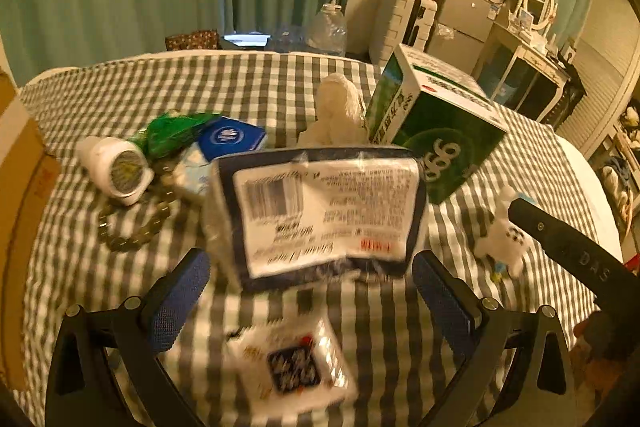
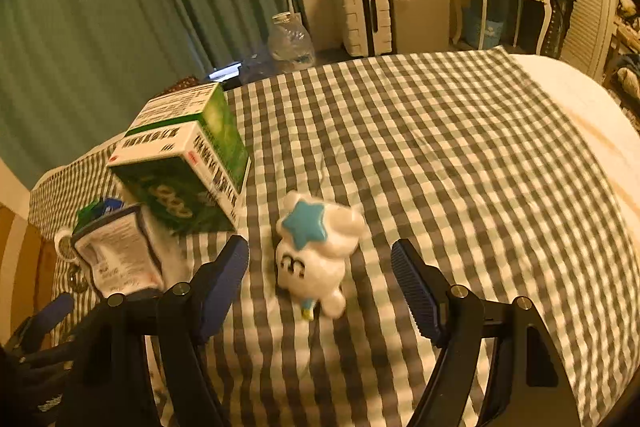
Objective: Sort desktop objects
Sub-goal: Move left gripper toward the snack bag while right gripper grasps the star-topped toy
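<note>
My left gripper (image 1: 310, 291) is open, its blue pads either side of a plastic-wrapped tissue pack (image 1: 320, 211) with a white barcode label; the pack stands just ahead of the fingertips, untouched. A small white sachet (image 1: 294, 363) lies between the fingers, nearer the camera. My right gripper (image 2: 320, 283) is open around a white plush toy (image 2: 316, 255) with a blue star, lying on the checked cloth. The toy also shows in the left wrist view (image 1: 502, 235), and the tissue pack in the right wrist view (image 2: 120, 251).
A green box (image 1: 432, 123) stands behind the tissue pack, also in the right wrist view (image 2: 188, 171). A white bottle (image 1: 116, 167), green packet (image 1: 172, 131), blue box (image 1: 230, 139), bead bracelet (image 1: 136, 223) and white figure (image 1: 336, 111) lie left. A cardboard box (image 1: 20, 195) borders the left edge.
</note>
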{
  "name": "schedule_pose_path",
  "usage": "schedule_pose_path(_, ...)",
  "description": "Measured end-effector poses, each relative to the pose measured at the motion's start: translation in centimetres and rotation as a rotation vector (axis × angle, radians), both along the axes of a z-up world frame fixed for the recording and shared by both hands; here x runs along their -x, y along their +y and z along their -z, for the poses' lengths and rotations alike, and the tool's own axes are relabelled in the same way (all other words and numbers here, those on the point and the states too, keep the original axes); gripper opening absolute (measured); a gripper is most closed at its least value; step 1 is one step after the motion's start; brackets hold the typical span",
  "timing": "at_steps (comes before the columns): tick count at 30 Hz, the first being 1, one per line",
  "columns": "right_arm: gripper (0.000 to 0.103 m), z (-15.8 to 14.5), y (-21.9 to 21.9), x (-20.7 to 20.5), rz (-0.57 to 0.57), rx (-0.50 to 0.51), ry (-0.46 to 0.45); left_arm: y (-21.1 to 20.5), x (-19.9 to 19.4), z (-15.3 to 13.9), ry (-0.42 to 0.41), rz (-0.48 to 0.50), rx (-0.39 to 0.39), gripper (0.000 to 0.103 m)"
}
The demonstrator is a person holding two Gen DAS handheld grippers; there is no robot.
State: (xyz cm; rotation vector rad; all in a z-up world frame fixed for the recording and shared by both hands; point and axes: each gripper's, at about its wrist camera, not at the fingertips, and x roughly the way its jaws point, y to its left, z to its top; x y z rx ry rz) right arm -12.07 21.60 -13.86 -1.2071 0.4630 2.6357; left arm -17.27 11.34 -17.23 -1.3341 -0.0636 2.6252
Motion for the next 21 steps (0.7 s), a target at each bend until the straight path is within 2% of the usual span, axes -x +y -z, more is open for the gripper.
schedule_pose_path(7, 0.075, 1.9, -0.4, 1.7, -0.028, -0.043, -0.063, 0.8, 2.0, 1.6, 0.001, -0.052, -0.010, 0.103)
schedule_pose_path(11, 0.075, 2.3, -0.3, 1.7, -0.030, -0.034, -0.073, 0.7, 2.4, 1.9, 0.006, -0.058, -0.017, 0.103)
schedule_pose_path(13, 0.069, 2.6, -0.3, 1.6, -0.040, -0.026, -0.083, 0.5, 2.6, 2.3, -0.005, -0.044, -0.029, 0.103)
schedule_pose_path(14, 0.054, 2.7, -0.3, 1.6, -0.046, -0.017, -0.090, 0.3, 2.7, 2.4, -0.006, -0.039, -0.039, 0.103)
schedule_pose_path(16, 0.051, 2.8, -0.2, 1.3, -0.053, -0.003, -0.090, -0.5, 2.4, 2.3, 0.001, -0.046, -0.052, 0.089)
schedule_pose_path(18, 0.051, 2.7, -0.1, 0.9, -0.059, 0.009, -0.081, -1.3, 2.0, 2.2, -0.001, -0.064, -0.030, 0.044)
schedule_pose_path(20, 0.051, 2.6, -0.1, 0.5, -0.056, 0.020, -0.076, -2.2, 1.6, 2.1, -0.013, -0.063, -0.039, 0.019)
schedule_pose_path(21, 0.051, 2.5, -0.1, 0.3, -0.056, 0.022, -0.076, -3.0, 1.3, 1.8, -0.020, -0.066, -0.066, 0.015)
